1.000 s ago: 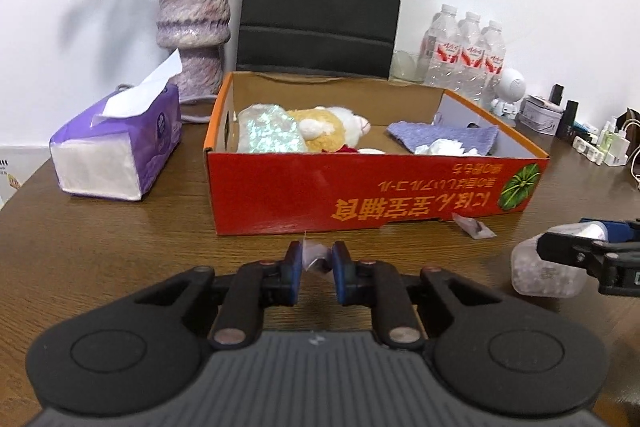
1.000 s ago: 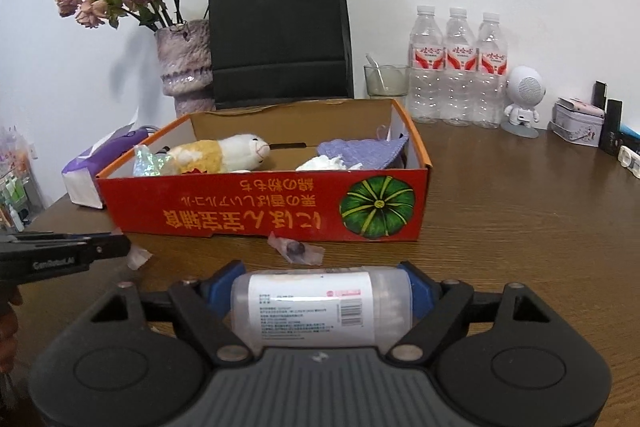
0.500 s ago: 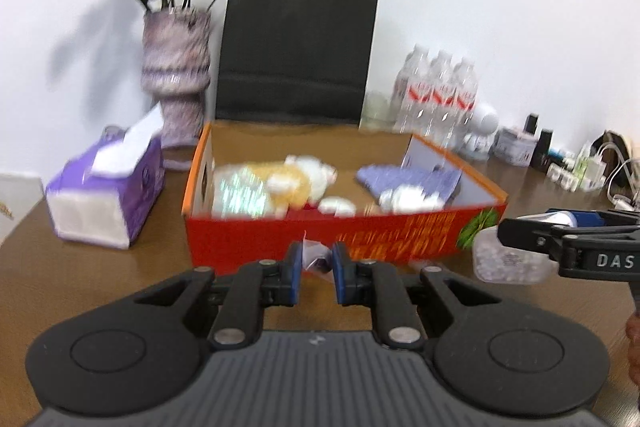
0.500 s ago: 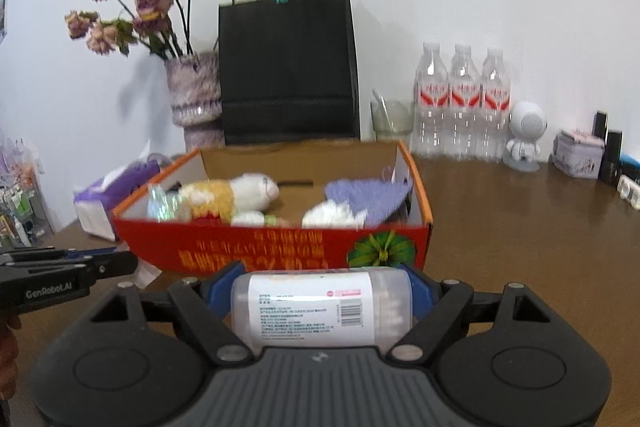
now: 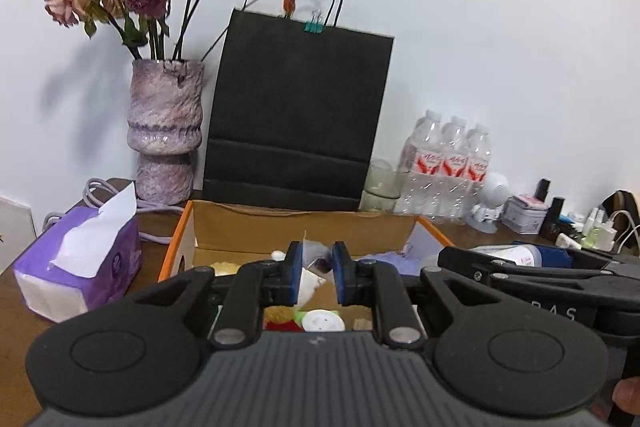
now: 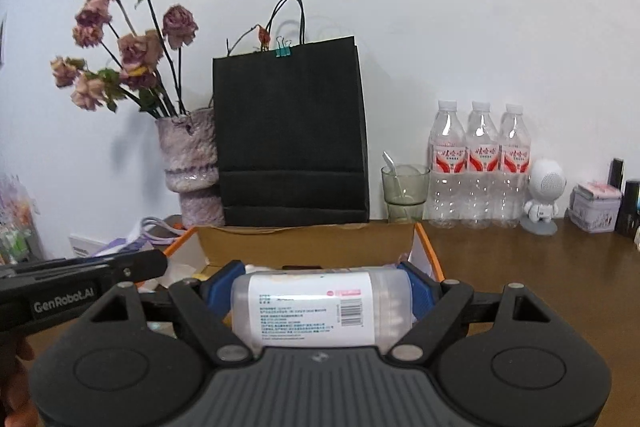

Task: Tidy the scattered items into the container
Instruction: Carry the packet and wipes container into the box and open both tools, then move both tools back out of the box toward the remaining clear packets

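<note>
Left gripper (image 5: 316,273): clamped on small clear wrapper (image 5: 314,259), centre of frame, over the box.
Right gripper (image 6: 322,301): clamped on plastic jar (image 6: 320,307), long axis across frame.
Box (image 6: 304,241): directly ahead and below both; only release needed, probably.

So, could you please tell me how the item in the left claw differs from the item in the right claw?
The small clear wrapper in the left claw is thin and crumpled, while the clear plastic jar in the right claw is a rigid cylinder with a printed label. The wrapper sits in a narrow gap; the jar, lying sideways, spreads the right claw wide. Both are gripped above the orange cardboard box.
</note>
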